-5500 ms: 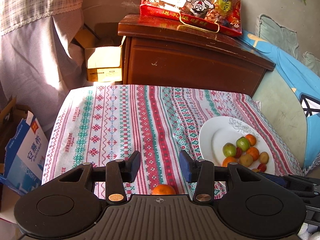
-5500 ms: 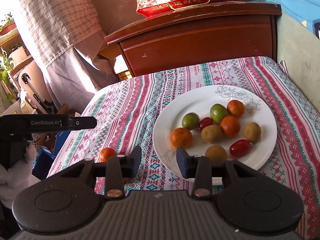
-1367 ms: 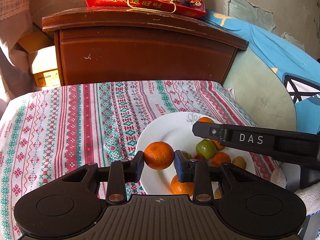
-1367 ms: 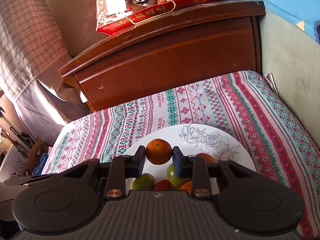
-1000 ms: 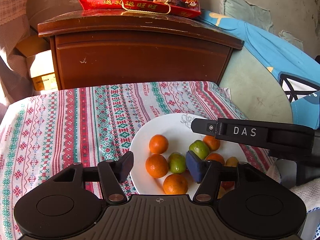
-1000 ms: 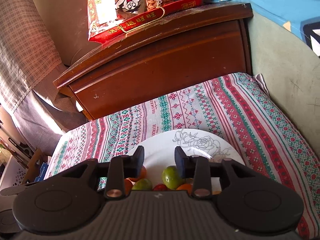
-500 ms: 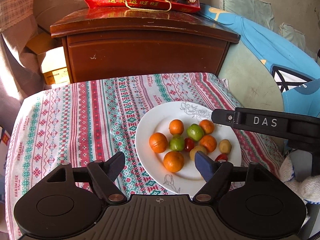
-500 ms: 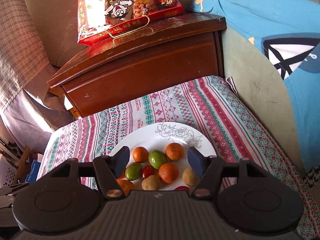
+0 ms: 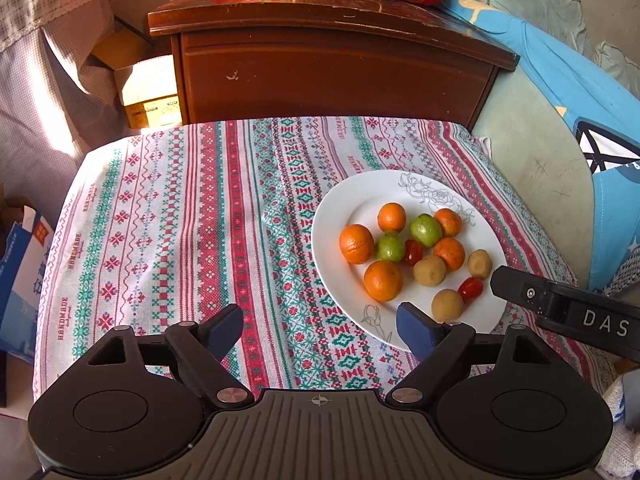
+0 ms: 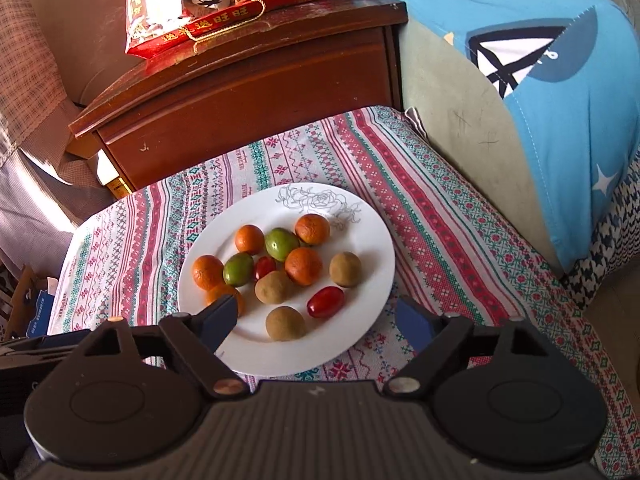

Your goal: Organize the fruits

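1. down at the bottom of each view sit the two grippers. the left gripper (image 9: 320,326) has its jaws spread wide and holds nothing. the right gripper (image 10: 316,320) is spread wide too and holds nothing.
2. just past the fingers lies the striped cloth (image 9: 180,220). no fruit shows on the bare cloth in either view.
3. on the cloth sits the white plate (image 10: 372,236) with a flower drawn on its rim. all the fruit that shows is on it.
4. near the front of the plate are a brown fruit (image 10: 285,323) and a small red tomato (image 10: 325,301). one orange (image 10: 224,296) is partly hidden behind the right gripper's finger.
5. in the middle are two more brown fruits, another red tomato (image 10: 265,267) and a green fruit (image 10: 238,269), packed close and touching.
6. at the back of the plate are a second green fruit (image 10: 282,244) and more oranges, like this one (image 10: 312,229).
7. behind the cloth stands a brown wooden cabinet (image 9: 332,76) with a red snack bag (image 10: 216,4) on top. a blue pillow (image 10: 560,112) sits off to the right.
8. i think the job looks done, or nearly done, since the fruit is together on the plate and both grippers are empty. i cannot tell if more fruit waits out of view.
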`<act>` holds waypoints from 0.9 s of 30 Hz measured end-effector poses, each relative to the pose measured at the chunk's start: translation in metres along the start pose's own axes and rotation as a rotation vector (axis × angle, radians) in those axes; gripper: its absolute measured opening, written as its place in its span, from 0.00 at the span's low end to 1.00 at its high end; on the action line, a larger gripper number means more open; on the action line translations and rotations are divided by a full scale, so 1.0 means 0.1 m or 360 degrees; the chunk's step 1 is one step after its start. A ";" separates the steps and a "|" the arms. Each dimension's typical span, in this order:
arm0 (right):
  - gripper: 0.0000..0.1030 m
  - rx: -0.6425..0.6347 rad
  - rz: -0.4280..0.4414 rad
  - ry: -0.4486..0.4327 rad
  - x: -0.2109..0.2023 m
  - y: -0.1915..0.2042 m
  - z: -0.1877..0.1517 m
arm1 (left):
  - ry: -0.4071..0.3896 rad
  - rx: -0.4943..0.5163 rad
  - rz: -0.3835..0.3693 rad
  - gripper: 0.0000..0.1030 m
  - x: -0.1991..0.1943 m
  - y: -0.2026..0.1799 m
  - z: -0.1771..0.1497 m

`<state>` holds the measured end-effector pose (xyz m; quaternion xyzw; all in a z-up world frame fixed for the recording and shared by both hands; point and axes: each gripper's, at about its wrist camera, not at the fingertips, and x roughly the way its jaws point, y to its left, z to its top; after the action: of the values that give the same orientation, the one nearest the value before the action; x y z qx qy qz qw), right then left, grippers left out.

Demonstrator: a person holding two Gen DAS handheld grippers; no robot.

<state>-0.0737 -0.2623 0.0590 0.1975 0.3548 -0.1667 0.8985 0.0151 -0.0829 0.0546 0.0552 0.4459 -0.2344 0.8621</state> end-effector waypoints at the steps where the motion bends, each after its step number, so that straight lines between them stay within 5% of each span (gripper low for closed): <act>1: 0.83 -0.0012 -0.0017 0.0003 0.02 0.02 -0.01 | 0.0006 -0.0003 0.0022 0.83 0.01 0.00 0.00; 27: 0.87 -0.0121 -0.0157 0.0129 0.27 0.14 -0.08 | 0.0075 0.0035 0.0263 0.84 0.16 -0.02 0.06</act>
<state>-0.0532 -0.2504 0.0385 0.1521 0.4062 -0.1890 0.8810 0.0266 -0.0923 0.0460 0.1069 0.4574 -0.1661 0.8670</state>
